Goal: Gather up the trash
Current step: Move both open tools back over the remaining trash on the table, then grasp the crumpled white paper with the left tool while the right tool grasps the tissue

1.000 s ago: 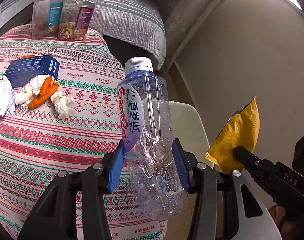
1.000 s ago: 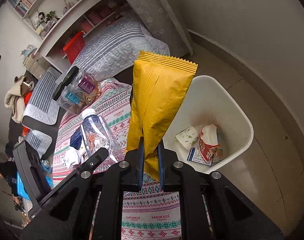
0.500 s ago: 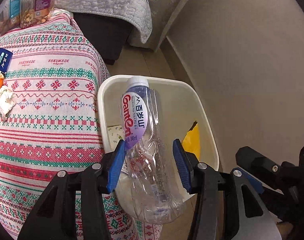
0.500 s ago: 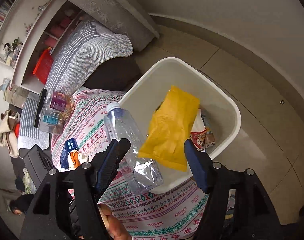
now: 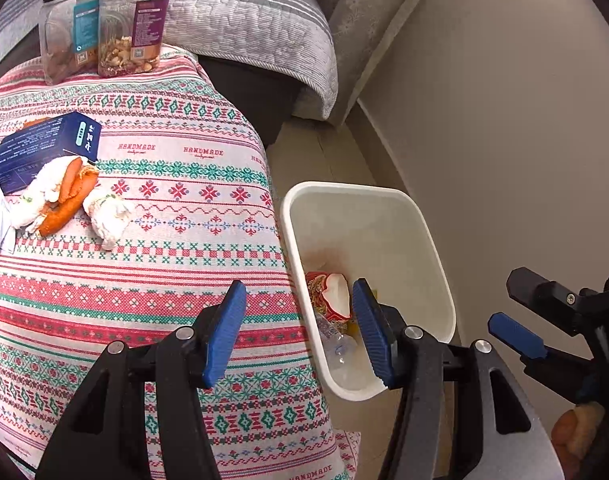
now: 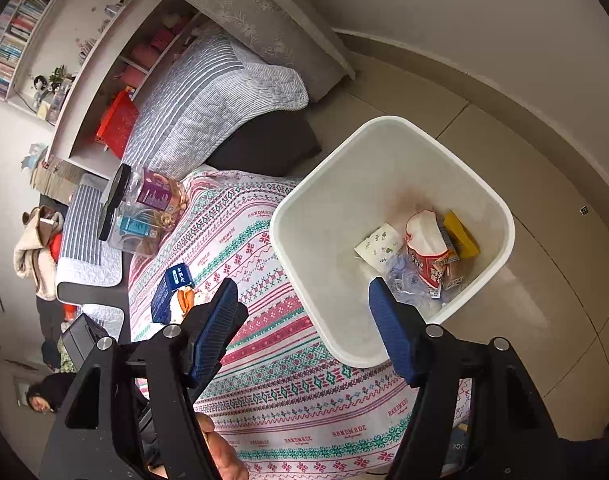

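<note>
Bottle [image 6: 404,280] and wrapper [image 6: 460,236] now binned (grippers empty)

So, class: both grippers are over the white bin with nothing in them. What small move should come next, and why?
Probably swing the left gripper, whose jaws are opening with nothing between them, back toward the crumpled tissues and orange peel on the patterned tablecloth. The plastic bottle and yellow wrapper already lie in the white bin.

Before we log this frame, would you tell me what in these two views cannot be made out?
- Clear bottle in the white bin: left wrist view, mostly hidden by the bin wall and the left gripper, whose jaws are opening with nothing between them.
- Blue box: right wrist view, lower part hidden behind a finger of the right gripper; print too small.
- Jar labels: too small to read.
</note>
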Demonstrator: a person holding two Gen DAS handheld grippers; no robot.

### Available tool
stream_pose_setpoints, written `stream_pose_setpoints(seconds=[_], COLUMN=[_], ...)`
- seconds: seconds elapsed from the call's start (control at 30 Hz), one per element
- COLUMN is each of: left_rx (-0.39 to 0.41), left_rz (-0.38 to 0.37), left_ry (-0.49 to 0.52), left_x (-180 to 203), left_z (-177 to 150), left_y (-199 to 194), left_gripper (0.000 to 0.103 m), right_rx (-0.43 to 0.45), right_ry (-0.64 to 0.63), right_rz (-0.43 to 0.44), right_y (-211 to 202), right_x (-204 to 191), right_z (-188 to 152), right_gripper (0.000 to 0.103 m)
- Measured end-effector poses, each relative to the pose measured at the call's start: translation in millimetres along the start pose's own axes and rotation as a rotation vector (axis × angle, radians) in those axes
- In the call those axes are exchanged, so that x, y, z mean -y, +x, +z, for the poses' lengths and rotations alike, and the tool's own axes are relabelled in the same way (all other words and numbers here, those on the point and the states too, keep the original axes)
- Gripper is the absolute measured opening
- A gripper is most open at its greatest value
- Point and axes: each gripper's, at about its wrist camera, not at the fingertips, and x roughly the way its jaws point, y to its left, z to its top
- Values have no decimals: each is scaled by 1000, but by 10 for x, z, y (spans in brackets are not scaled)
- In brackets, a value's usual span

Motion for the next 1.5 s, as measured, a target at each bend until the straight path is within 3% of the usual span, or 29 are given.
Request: stream_pose_setpoints(seconds=[0.17,0.33,0.47,0.6,0.73,0.87,1.0,1.13,1.5], left_rx=[45,27,-18,-29,16,-13,-24,-21,-68], left_rz=[65,191,314,383,360,347,365,355,285], left_ry=[-33,-86,-119,-158,-195,-197,-198,-218,-255], left_x=[-343,-809,-1294,-1754,-1963,-2046,-2112,-2215,-2310], left_z=[93,217,328,431,427,397,399,409,422], left_y=[-320,-697,-1049,-1333,-1517,-1442,-1355,-1271,-886], left_gripper=[55,55,73,73,73,74,74,74,64], right_rx=[-2,-11,-26,-74,-63,-20,-39,-111,-242], right_ry=[-42,-79,-155,-315,-526,-679,-835,-981,-982], right_rz=[13,8,-9,-18,-64,-144,-157,-211,-278], right_y=[36,86,179,326,389,449,601,957,1739], right_x=[-265,-493,-784,-1238,-1692,-2003,-2362,-2615,-2545], right_z=[-93,-187,-297,-461,-653,-745,-771,-795,-819], right_gripper=[65,66,66,66,70,71,73,74,73])
